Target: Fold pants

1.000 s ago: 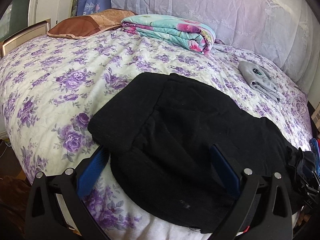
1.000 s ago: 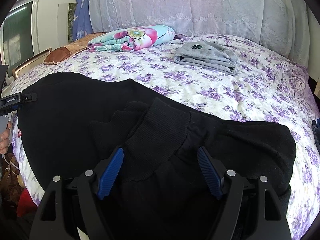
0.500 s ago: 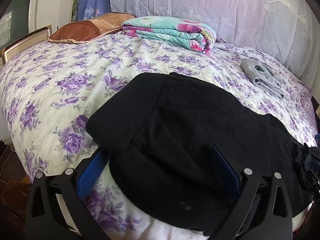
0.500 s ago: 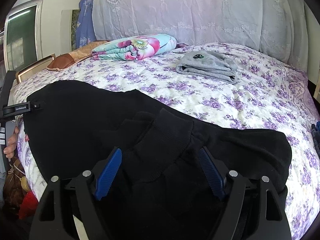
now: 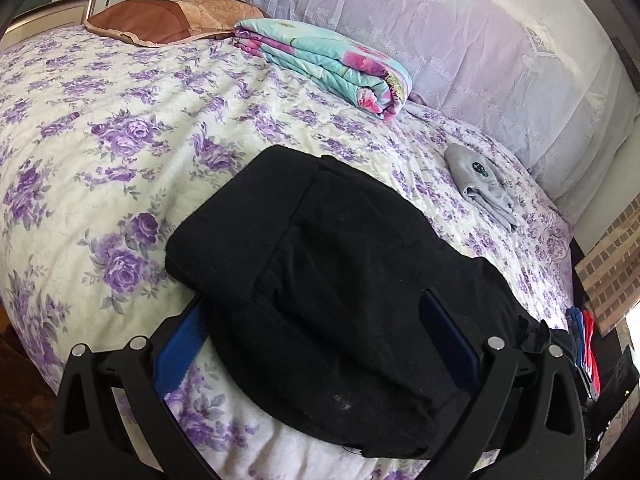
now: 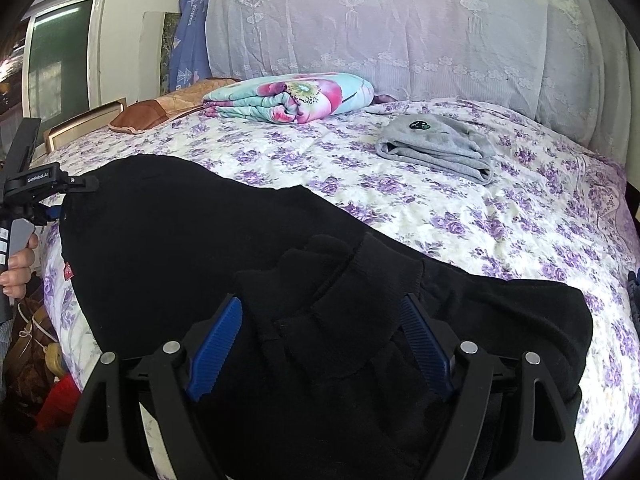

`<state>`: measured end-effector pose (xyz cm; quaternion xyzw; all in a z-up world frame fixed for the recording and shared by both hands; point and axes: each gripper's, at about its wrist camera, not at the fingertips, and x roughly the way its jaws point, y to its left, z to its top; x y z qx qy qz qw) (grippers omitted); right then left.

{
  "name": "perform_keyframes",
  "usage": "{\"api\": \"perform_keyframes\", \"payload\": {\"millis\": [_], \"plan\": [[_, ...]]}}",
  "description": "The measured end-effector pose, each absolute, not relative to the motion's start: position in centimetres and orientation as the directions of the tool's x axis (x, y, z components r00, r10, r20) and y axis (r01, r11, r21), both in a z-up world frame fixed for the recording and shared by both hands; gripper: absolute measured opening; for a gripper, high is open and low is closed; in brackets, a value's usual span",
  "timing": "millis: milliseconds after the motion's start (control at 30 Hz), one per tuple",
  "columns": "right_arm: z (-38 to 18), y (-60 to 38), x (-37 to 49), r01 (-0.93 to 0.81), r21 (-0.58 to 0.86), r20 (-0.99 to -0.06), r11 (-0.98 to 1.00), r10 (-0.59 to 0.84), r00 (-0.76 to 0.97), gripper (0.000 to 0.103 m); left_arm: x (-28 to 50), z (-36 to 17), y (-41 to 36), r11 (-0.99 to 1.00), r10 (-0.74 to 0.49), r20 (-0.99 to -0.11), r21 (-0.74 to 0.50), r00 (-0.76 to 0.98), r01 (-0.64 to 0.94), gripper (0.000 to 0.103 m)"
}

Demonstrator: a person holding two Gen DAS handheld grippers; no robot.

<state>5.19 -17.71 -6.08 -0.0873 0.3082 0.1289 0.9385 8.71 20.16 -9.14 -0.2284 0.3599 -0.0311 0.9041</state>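
Observation:
Black pants [image 5: 340, 260] lie folded near the front edge of the flowered bed [image 5: 120, 140]. My left gripper [image 5: 314, 296] is open wide around the waistband end. Its left blue pad [image 5: 180, 344] is half hidden under the cloth, and the right pad [image 5: 448, 340] rests against the fabric. In the right wrist view the pants [image 6: 180, 232] spread leftward, with a ribbed cuff [image 6: 360, 292] folded back on top. My right gripper [image 6: 320, 300] is open, the cuff lying loose between its pads. The left gripper [image 6: 48, 184] and a hand [image 6: 20, 272] show at that view's left edge.
A folded floral blanket [image 5: 328, 64] and a brown pillow [image 5: 160, 20] lie at the head of the bed. A folded grey garment [image 6: 436, 148] sits on the right half. A lace-covered headboard [image 6: 380, 32] stands behind. Red and blue items [image 5: 584, 340] lie off the bed's right side.
The left wrist view has rolled, so the bed now slants. The right gripper's fingers stand slightly wider. The pants lie as before.

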Motion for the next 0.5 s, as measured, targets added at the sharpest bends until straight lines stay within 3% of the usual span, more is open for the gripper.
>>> {"api": "perform_keyframes", "payload": {"millis": [500], "plan": [[-7.2,-18.7,5.5,-0.294,-0.027,-0.630,0.956,0.211,0.747,0.088,8.6,-10.0,24.5,0.703,-0.433,-0.476,-0.710,0.766,-0.044,0.095]]}}
